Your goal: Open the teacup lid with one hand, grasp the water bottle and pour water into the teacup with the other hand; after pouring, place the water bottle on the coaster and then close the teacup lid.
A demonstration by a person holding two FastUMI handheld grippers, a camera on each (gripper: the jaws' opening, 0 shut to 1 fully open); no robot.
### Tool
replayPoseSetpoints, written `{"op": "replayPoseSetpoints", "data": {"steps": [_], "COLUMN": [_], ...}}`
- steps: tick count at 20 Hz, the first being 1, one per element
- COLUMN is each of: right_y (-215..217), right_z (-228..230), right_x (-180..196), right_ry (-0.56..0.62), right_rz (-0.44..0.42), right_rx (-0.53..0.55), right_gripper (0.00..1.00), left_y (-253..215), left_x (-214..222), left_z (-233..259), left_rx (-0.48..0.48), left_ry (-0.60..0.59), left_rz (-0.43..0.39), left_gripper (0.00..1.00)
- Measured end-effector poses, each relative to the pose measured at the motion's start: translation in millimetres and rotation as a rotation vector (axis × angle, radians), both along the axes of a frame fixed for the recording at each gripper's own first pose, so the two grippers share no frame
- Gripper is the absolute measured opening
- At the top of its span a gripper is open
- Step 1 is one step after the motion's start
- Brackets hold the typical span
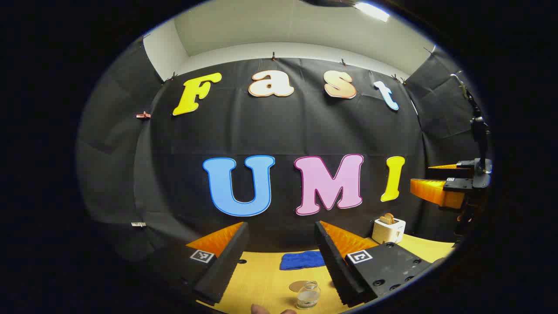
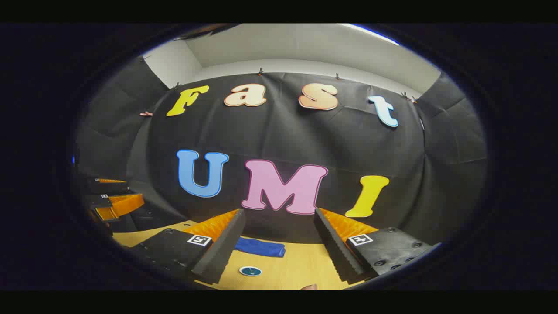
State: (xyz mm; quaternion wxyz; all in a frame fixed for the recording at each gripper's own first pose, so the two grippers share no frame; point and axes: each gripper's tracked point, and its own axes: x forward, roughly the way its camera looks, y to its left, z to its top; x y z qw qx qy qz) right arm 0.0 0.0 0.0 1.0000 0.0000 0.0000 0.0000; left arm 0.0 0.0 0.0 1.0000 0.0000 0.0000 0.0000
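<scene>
yellow wood-grain table [image 1: 270, 279], bright blue towel [image 1: 303, 260], cream toaster [image 1: 389, 230] with brown toast, clear glass jar [image 1: 308, 295], tan coaster [image 1: 298, 286], small teal disc [image 2: 250, 271]

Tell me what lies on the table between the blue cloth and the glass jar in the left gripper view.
A round tan coaster lies just behind the glass jar; between it and the blue cloth is bare table.

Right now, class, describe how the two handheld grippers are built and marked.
The left gripper and the right gripper match: two wedge-shaped fingers with ribbed inner faces, each on a dark block with bolt holes and a square black-and-white tag.
</scene>
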Motion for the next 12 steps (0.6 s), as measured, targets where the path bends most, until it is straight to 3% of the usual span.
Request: {"op": "replayPoseSetpoints", "data": {"steps": [12], "right_y": [9.7], "right_z": [2.4], "right_x": [-0.3], "right_ry": [-0.002], "right_rz": [0.022], "right_rx": [-0.015], "right_gripper": [0.97], "left_y": [3.6], "left_x": [-2.4], "left_z": [-0.7], "left_rx": [0.010], "left_ry": [0.008], "left_rz": [-0.006], "left_gripper": [0.95]}}
